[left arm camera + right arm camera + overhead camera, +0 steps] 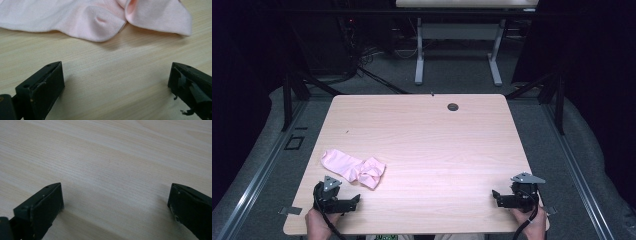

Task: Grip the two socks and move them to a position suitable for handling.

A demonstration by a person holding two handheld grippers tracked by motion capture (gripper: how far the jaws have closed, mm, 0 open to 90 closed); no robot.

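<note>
The table (422,130) is evenly lit from above, pale and bright against a dark room whose edges sink to near black; the high view is soft and low in detail; both gripper views are sharp on the wood grain, with soft shadows under the black jaws and beneath the cloth (100,20); no strong glare.

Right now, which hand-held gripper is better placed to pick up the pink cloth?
The left hand-held gripper. Its jaws stand open with the crumpled pink cloth lying just ahead of them on the table. The right hand-held gripper, also open, sits at the far side, facing bare wood.
</note>
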